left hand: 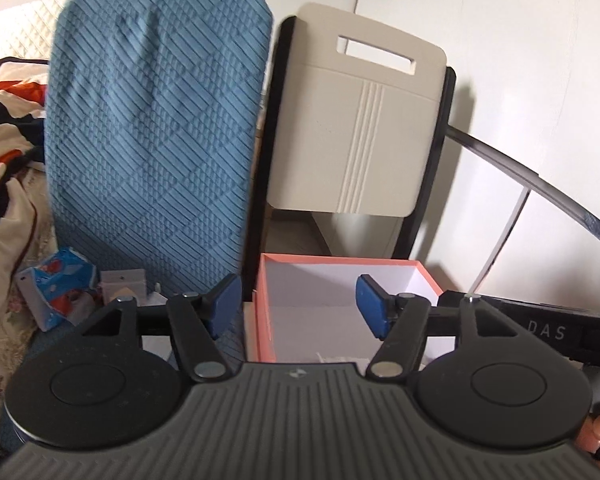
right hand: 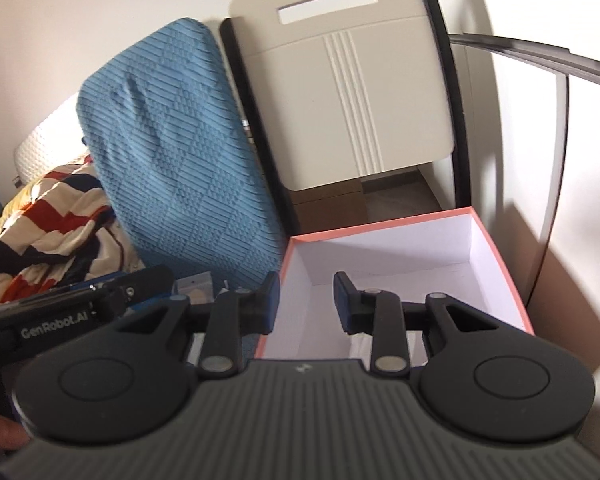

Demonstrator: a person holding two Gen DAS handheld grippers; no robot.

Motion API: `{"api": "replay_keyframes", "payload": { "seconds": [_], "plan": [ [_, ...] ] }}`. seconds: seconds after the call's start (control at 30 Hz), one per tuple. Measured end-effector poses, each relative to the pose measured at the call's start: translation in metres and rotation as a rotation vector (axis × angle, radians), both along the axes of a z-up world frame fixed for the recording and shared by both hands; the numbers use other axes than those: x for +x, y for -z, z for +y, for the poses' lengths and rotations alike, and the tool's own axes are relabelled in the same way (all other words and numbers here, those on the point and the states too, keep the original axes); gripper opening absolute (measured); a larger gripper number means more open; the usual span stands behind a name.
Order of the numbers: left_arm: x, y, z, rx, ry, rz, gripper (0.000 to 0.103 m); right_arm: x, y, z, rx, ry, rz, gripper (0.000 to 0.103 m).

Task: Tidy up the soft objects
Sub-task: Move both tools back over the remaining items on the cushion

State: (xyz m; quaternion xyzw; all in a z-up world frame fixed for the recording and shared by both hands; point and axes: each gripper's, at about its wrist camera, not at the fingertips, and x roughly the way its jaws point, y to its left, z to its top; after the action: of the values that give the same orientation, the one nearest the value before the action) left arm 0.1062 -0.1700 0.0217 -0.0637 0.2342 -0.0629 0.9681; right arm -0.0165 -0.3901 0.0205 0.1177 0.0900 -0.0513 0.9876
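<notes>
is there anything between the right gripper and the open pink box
Nothing visible. The right gripper, jaws apart and empty, points straight into the pink-rimmed box, whose visible inside is bare white. The blue cushion stands off to the left.

A beige chair back with a slot handle and black frame stands before a plain white wall. Just left of it stands a blue textured chair back, and beyond that lies a bed with a quilted white headboard.

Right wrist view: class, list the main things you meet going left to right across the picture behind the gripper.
Striped fabric → blue textured cushion → beige chair back → pink-rimmed open box.
</notes>
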Motion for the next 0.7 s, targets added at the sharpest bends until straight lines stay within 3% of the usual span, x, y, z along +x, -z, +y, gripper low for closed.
{"api": "replay_keyframes", "payload": {
  "seconds": [0.13,0.7],
  "plan": [
    [-0.016,0.002,0.019,-0.003,-0.037,-0.023,0.077,-0.005,0.003,0.025,-0.036,-0.042,-0.013,0.034],
    [-0.066,0.041,0.095,0.006,-0.149,0.028,0.081,0.004,0.042,0.098,-0.082,-0.169,0.032,0.034]
  ]
}}
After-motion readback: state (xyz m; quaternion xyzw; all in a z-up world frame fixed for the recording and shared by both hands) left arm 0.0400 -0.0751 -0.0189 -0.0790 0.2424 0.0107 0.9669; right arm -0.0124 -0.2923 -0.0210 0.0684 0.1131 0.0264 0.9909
